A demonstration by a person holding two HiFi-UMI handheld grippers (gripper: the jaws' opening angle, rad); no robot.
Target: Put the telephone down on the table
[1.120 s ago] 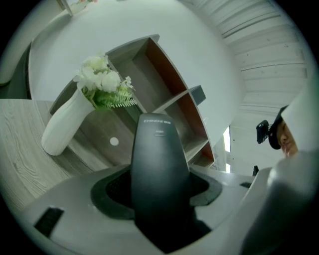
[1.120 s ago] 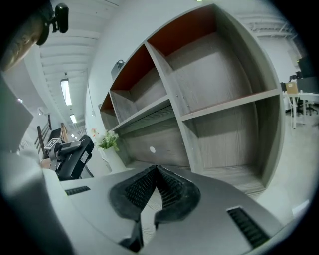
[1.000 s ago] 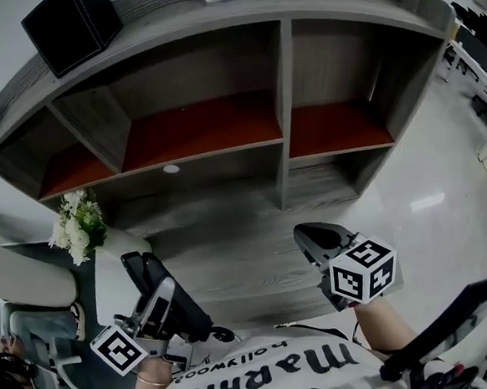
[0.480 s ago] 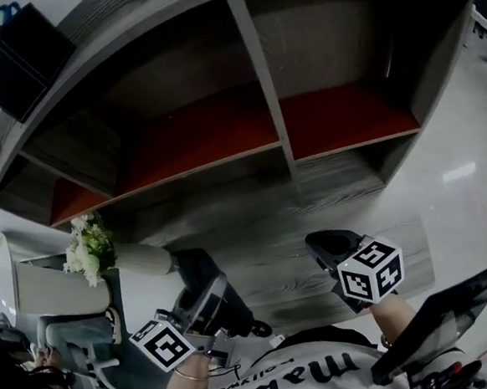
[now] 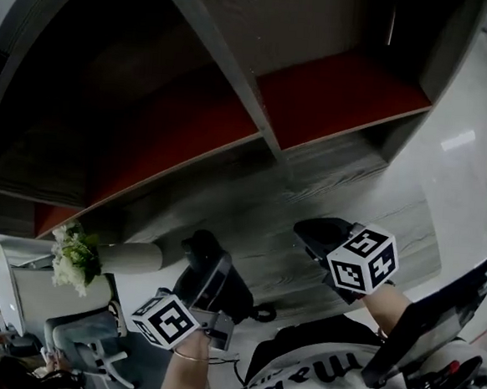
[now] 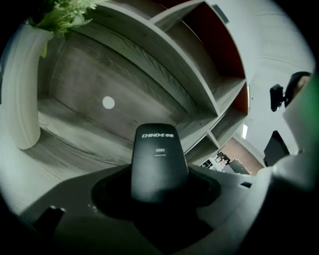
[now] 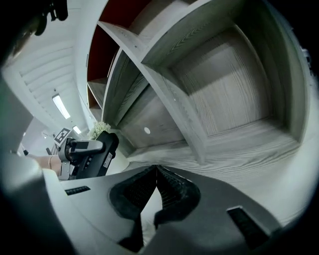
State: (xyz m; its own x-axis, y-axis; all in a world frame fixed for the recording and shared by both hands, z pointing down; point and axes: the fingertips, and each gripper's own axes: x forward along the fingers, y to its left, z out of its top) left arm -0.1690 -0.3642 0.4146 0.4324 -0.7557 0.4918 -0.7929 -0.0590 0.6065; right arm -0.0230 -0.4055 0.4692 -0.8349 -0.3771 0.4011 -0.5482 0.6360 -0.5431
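My left gripper point(image 5: 206, 280) is shut on the black telephone point(image 5: 214, 273), which hangs in the air over the front edge of the grey wooden table point(image 5: 258, 224). In the left gripper view the telephone point(image 6: 158, 162) stands up between the jaws of the left gripper point(image 6: 158, 191) and hides their tips. A dark cord point(image 5: 261, 313) trails from it. My right gripper point(image 5: 323, 234) hovers over the table to the right. Its ribbed jaws meet with nothing between them in the right gripper point(image 7: 156, 175) view, where the telephone point(image 7: 92, 153) shows at the left.
A white vase point(image 5: 131, 256) with pale flowers point(image 5: 75, 258) stands at the table's left, close to the telephone. Behind the table rises a shelf unit with red-floored compartments point(image 5: 344, 88). A chair point(image 5: 89, 341) is at lower left, and a dark slanted panel point(image 5: 435, 318) at lower right.
The left gripper has carried the telephone to the right and up, closer to the vase and the table's edge. The head view has swung nearer the shelves. The right gripper has hardly moved.
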